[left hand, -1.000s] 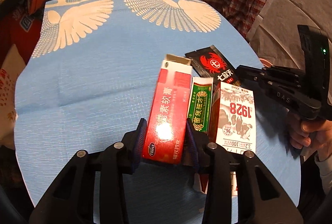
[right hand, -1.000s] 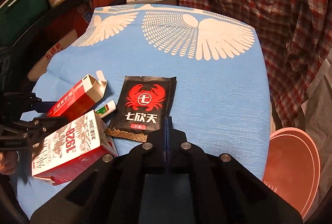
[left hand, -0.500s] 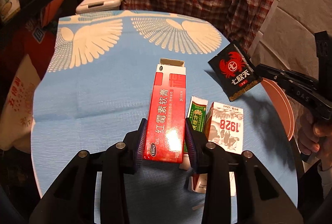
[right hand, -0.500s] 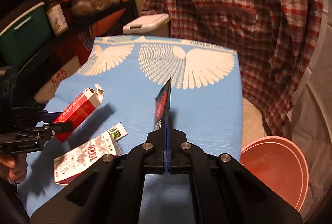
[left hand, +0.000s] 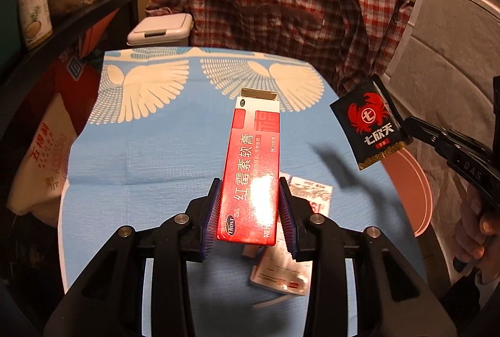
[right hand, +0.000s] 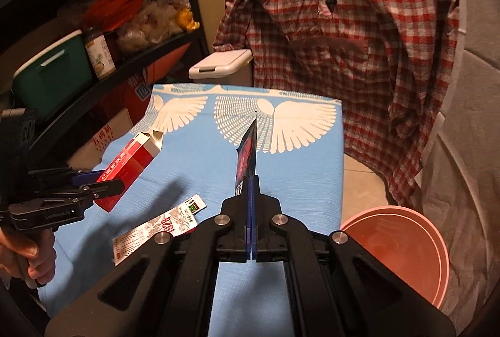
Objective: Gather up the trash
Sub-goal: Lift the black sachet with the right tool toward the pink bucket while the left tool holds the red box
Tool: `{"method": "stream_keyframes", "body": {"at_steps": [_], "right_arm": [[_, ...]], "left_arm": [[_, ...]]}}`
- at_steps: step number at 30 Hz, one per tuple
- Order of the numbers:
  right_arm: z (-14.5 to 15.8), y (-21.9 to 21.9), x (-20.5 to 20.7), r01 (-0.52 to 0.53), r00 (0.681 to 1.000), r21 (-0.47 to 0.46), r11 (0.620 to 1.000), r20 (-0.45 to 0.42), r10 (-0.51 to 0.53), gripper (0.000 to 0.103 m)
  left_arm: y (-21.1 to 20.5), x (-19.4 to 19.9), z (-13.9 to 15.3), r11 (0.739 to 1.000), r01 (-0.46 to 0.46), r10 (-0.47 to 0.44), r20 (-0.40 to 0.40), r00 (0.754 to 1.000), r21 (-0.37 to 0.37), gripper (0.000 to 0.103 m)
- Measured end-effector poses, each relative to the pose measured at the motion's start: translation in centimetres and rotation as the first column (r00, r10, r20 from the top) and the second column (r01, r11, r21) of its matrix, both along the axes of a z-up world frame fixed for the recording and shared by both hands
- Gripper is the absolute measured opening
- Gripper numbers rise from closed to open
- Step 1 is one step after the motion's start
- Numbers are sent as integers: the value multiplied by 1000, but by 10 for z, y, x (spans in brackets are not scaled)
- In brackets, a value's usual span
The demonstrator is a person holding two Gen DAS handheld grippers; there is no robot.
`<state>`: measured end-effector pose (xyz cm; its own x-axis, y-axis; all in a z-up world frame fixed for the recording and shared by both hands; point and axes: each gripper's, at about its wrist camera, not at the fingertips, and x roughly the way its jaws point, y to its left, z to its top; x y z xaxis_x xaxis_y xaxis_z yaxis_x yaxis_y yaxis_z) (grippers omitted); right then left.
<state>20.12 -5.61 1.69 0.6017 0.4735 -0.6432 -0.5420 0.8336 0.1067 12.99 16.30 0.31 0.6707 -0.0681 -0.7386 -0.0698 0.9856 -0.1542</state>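
While both were held above the blue tabletop, each hand-held gripper carried a piece of trash. The left hand-held gripper was clamped on a red carton, its purple pads pressing the carton's two long sides, the opened flap end pointing away from the camera. The right hand-held gripper had its jaws fully closed on a black sachet with a red crab print, pinched by one edge and standing upright, seen edge-on. Below them, a flattened white carton and a small green-and-white packet lay on the tabletop, touching each other. A pink basin sat beside the tabletop's edge, lower down, on the right hand-held gripper's side.
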Motion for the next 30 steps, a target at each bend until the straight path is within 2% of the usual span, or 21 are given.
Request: {"method": "stream_keyframes", "body": {"at_steps": [14, 22, 30], "right_arm": [[38, -44, -36, 36, 997, 57, 998, 69, -40, 0], [64, -73, -57, 57, 991, 83, 995, 120, -67, 0], [64, -105, -76, 126, 986, 120, 985, 93, -138, 0]], "left_arm": [[-28, -25, 26, 999, -41, 39, 75, 996, 19, 35], [-44, -32, 34, 999, -35, 32, 102, 994, 21, 35], [-57, -35, 40, 1000, -26, 24, 115, 993, 17, 35]]}}
